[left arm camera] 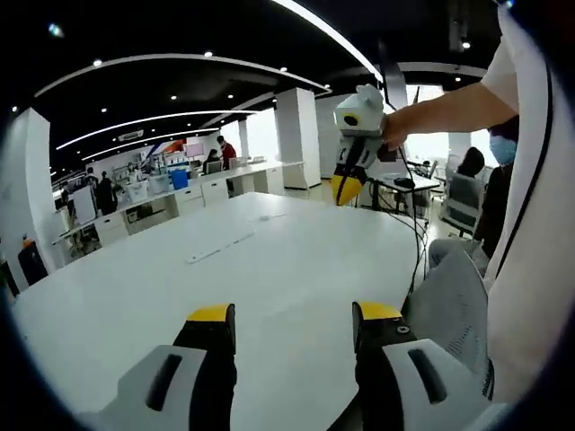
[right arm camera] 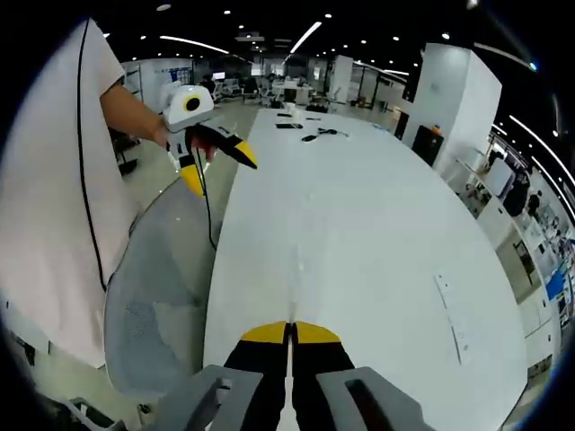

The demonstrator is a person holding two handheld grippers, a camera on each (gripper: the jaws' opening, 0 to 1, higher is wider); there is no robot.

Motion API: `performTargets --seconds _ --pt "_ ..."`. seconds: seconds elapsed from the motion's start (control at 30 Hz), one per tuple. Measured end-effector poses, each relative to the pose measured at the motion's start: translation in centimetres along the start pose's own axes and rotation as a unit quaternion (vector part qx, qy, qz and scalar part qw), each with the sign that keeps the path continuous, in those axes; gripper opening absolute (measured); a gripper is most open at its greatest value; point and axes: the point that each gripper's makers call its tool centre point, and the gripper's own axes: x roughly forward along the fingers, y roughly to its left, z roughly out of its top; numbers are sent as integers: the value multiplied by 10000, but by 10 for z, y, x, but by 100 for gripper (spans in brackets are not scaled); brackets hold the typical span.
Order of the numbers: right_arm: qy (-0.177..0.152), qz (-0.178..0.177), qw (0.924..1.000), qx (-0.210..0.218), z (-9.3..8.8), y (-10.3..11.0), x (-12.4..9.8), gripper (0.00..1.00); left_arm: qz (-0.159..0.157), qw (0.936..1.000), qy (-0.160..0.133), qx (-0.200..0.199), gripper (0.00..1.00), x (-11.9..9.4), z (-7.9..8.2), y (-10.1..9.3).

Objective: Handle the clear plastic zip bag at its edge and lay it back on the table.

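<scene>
Plainly, the left gripper [left arm camera: 295,314] has its two yellow-tipped fingers spread wide with nothing between them, and the right gripper view confirms it: the same gripper [right arm camera: 218,167] is held up beside the table edge with its jaws gaping and empty. The right gripper [right arm camera: 290,332] is the opposite, its fingers pressed flat together along their length with nothing visibly caught in the seam; from the left gripper view it [left arm camera: 344,190] hangs in the air above the far side of the table, tips together and bare. Outward from both lies the white table [left arm camera: 296,269], and on it, well apart from either gripper, a faint flat oblong that I take to be the clear plastic zip bag [left arm camera: 220,247], lying flat on the surface; it shows again as a pale outline off to the side in the right gripper view [right arm camera: 454,319]. A grey mesh chair [right arm camera: 153,296] stands at the table's near edge by the person's white sleeve [right arm camera: 54,180]. Judging from this, the bag is down on the table and no grip is in hand: either the handling has not yet begun or it is finished, and I cannot tell which. If it is to be taken up, the next move calls for bringing an open gripper low and level to one edge of the bag, since a thin film lying flat offers little to pinch.
</scene>
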Motion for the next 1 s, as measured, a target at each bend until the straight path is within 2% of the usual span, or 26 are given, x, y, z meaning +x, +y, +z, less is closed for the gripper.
performTargets --seconds 0.17,0.6,0.7,0.87,0.9,0.93,0.97,1.0 --pt "-117 168 9998 -43 10 11 -8 0 -201 9992 17 343 40 0 14 0" --pt "-146 380 9985 -373 32 37 -21 0 -435 9930 21 1100 29 5 55 5" --pt "-142 430 9979 -456 36 43 -24 0 -523 9870 118 1517 26 8 61 3" --pt "-126 540 9970 -548 41 52 -26 0 -613 9786 219 1954 22 12 67 1" --pt "-135 553 9969 -551 42 53 -27 0 -602 9739 298 2166 21 12 68 1" --pt "-144 584 9966 -557 44 55 -28 0 -600 9721 336 2242 19 13 68 2" --pt "-148 585 9966 -564 44 55 -28 0 -641 9652 428 2498 18 14 67 0" --pt "-152 594 9966 -559 45 56 -29 0 -637 9627 443 2593 17 14 67 0"
